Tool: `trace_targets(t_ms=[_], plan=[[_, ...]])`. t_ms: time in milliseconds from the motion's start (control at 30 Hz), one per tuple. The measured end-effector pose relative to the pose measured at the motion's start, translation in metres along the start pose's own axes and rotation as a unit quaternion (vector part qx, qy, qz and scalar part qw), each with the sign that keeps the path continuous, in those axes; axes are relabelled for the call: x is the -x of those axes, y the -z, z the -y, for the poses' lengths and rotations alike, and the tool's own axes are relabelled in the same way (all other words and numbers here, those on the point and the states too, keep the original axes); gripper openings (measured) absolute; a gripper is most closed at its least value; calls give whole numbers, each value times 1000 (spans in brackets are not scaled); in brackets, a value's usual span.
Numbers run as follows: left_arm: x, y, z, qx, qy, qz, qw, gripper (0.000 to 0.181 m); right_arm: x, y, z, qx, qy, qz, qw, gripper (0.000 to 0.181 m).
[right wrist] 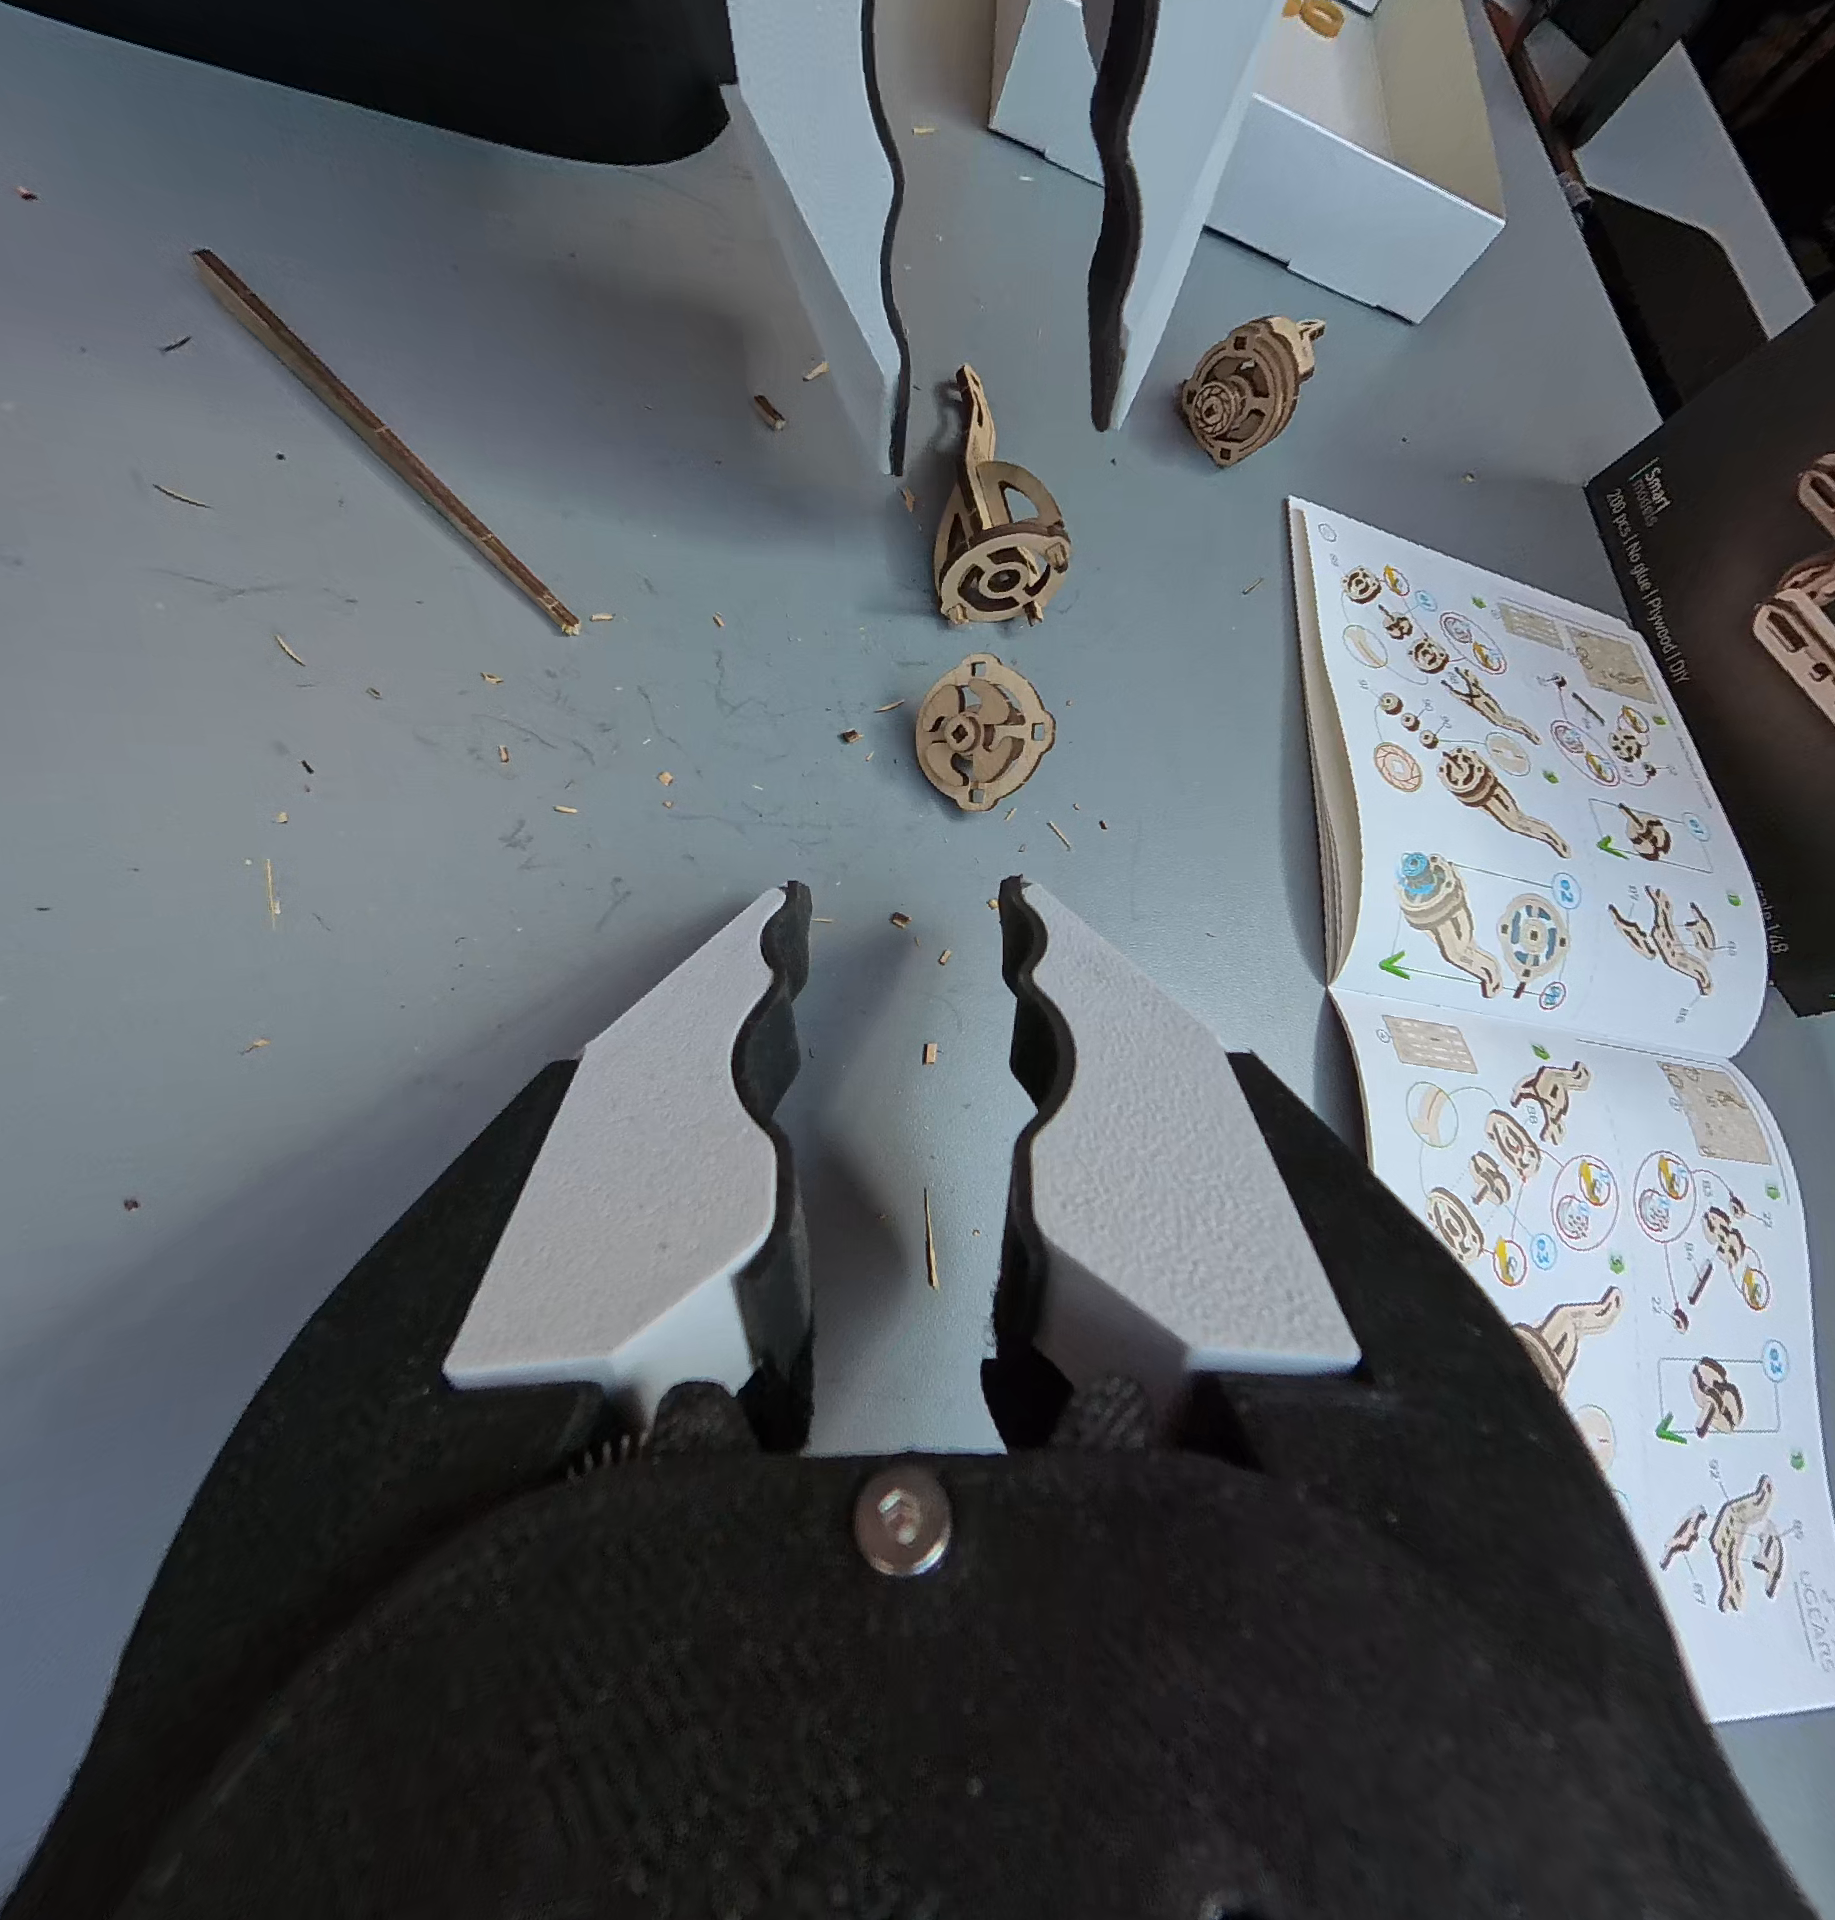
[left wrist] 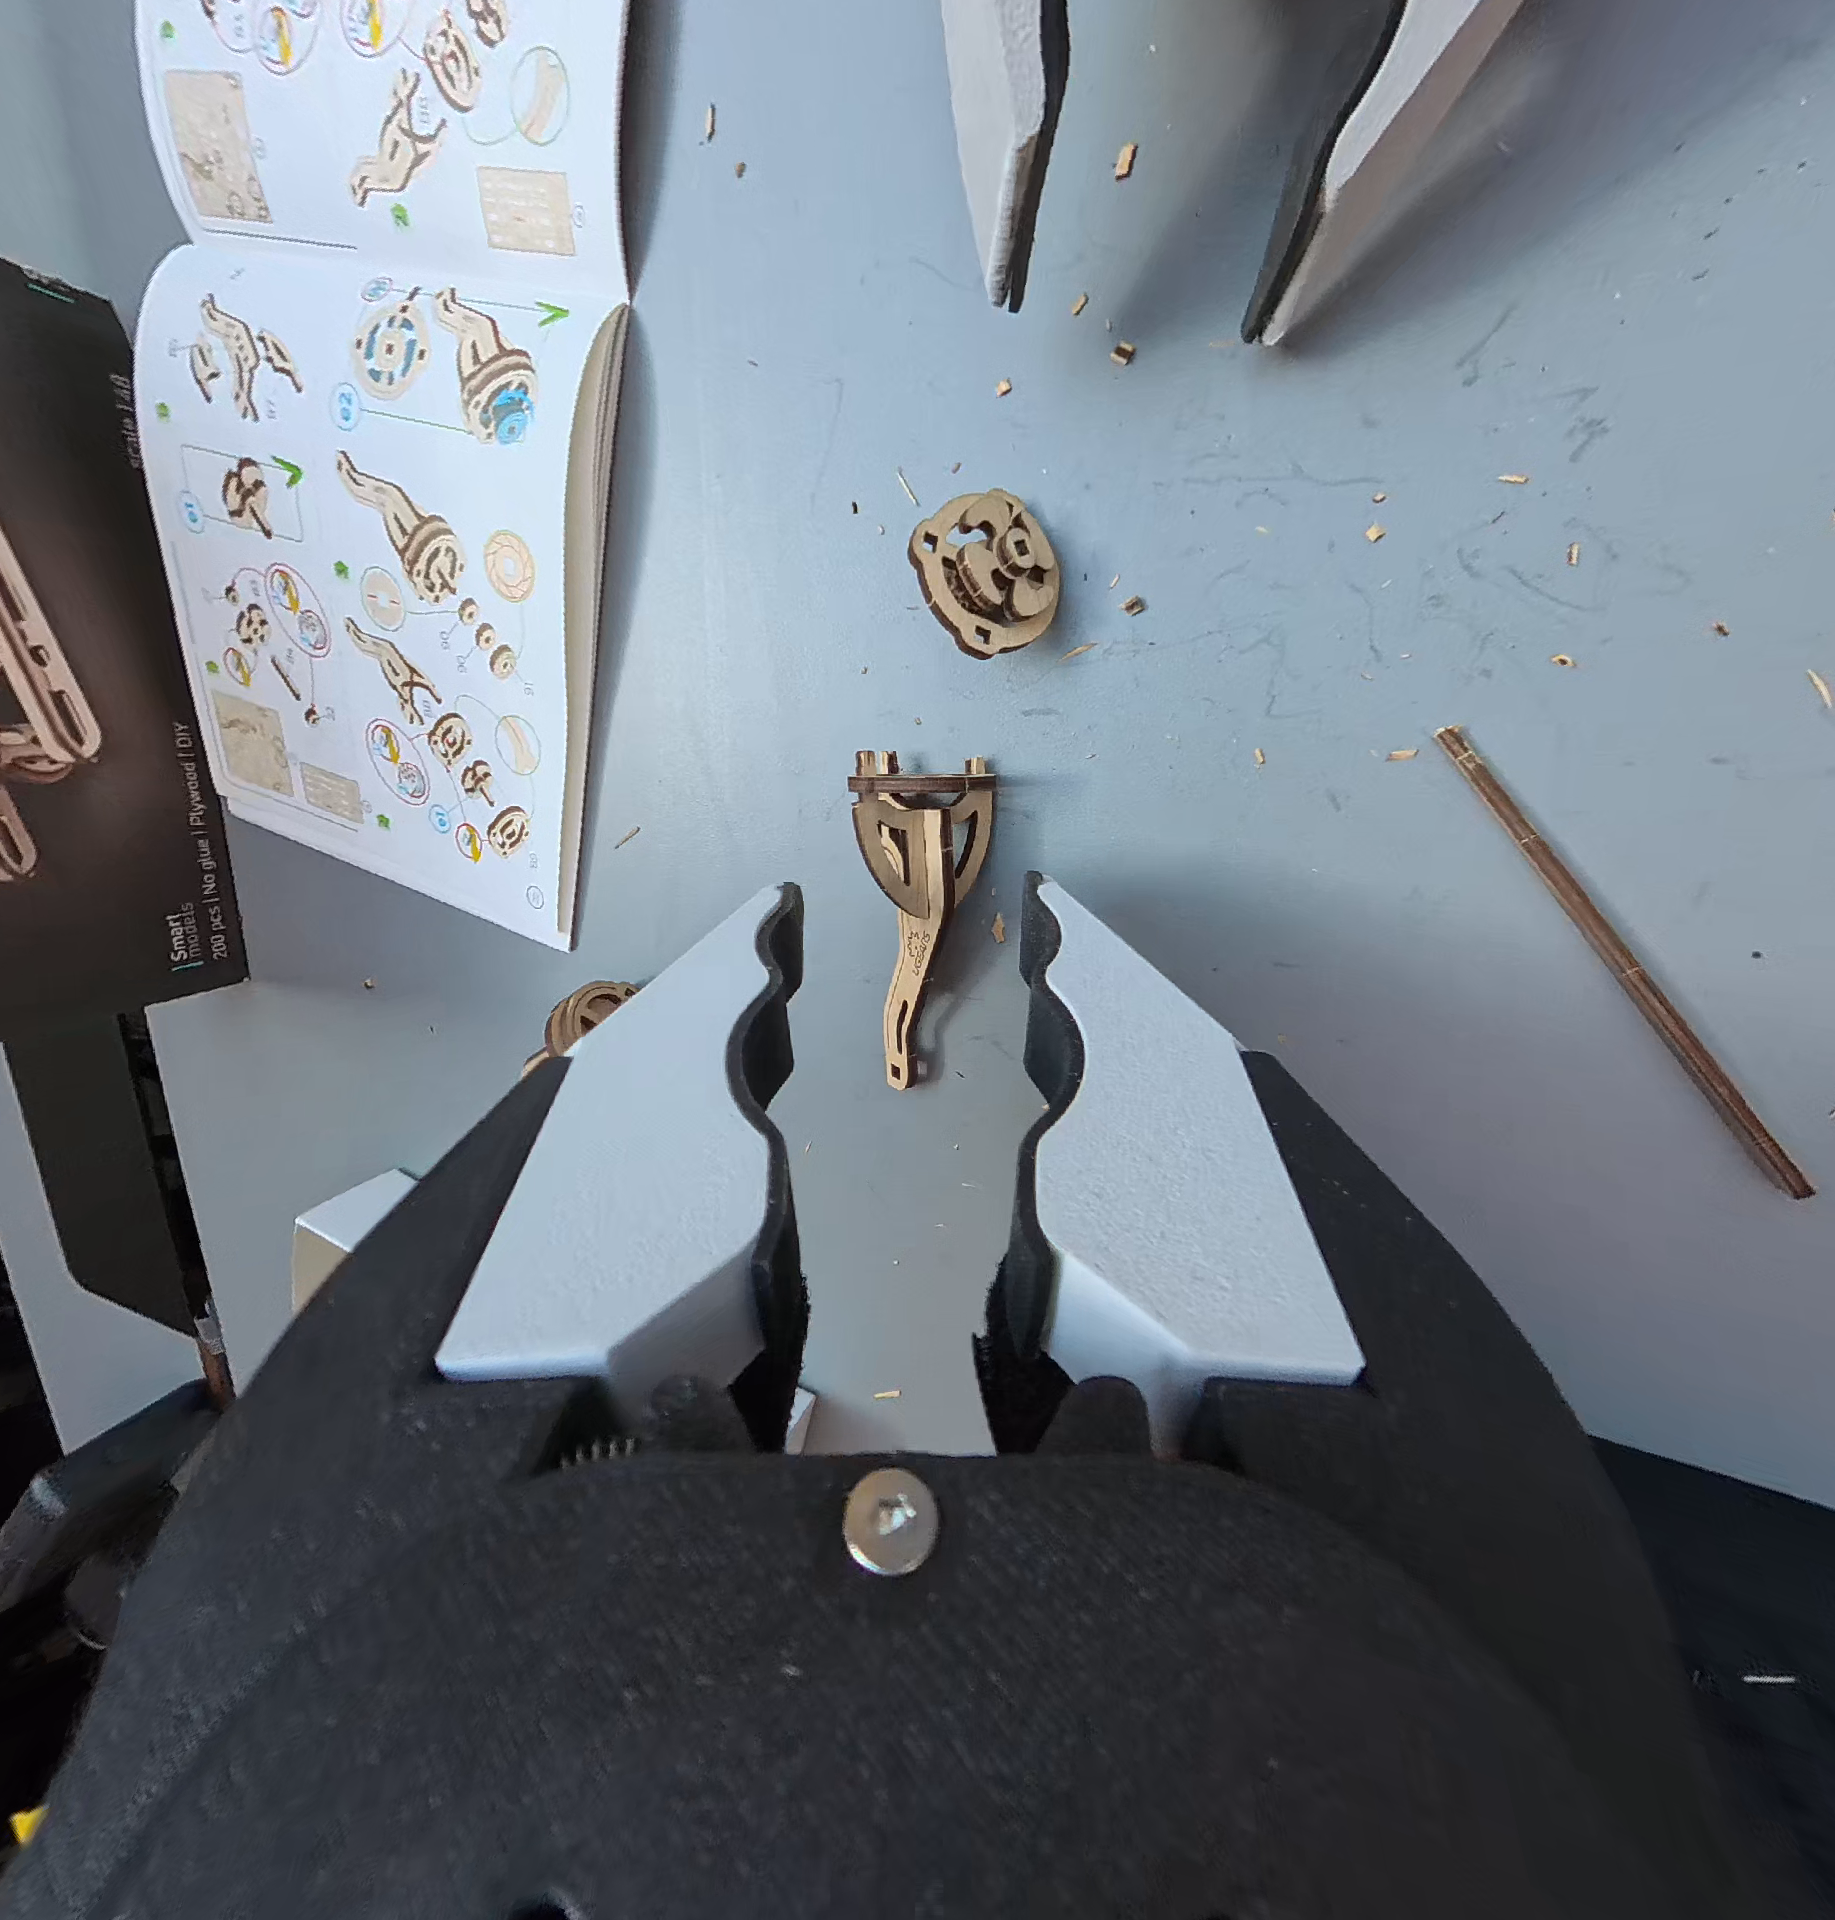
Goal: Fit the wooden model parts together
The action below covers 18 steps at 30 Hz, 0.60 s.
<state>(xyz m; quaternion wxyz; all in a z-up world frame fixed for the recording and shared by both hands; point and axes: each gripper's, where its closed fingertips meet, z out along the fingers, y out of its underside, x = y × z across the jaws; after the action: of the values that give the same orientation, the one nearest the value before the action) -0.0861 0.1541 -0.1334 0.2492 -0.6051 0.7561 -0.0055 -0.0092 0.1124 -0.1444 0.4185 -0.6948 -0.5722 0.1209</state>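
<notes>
Third wooden assembly [left wrist: 586, 1013] mostly hidden behind left gripper's finger, lower left of frame. Black kit box [left wrist: 56, 644] cut by left edge; booklet [right wrist: 1578, 1091] clipped at right edge. White box [right wrist: 1349, 177] cut at top.

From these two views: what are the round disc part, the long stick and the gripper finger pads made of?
Round disc part: thin laser-cut plywood by the look, pale matte faces, dark burnt edges. Long stick: same unfinished wood, darker sides. Finger pads: black, wavy, matte, probably foam or rubber, on pale grey, likely plastic fingers.
</notes>
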Motion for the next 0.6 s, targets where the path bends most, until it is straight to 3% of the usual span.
trace_targets(t_ms=[200,600], plan=[[-3,3,-10,-12,47,15,999,40,0,-2,2,0,3,-4,1000,36],[-5,-6,-15,-26,64,11,998,30,-4,-12,2,10,-19,-4,1000,36]])
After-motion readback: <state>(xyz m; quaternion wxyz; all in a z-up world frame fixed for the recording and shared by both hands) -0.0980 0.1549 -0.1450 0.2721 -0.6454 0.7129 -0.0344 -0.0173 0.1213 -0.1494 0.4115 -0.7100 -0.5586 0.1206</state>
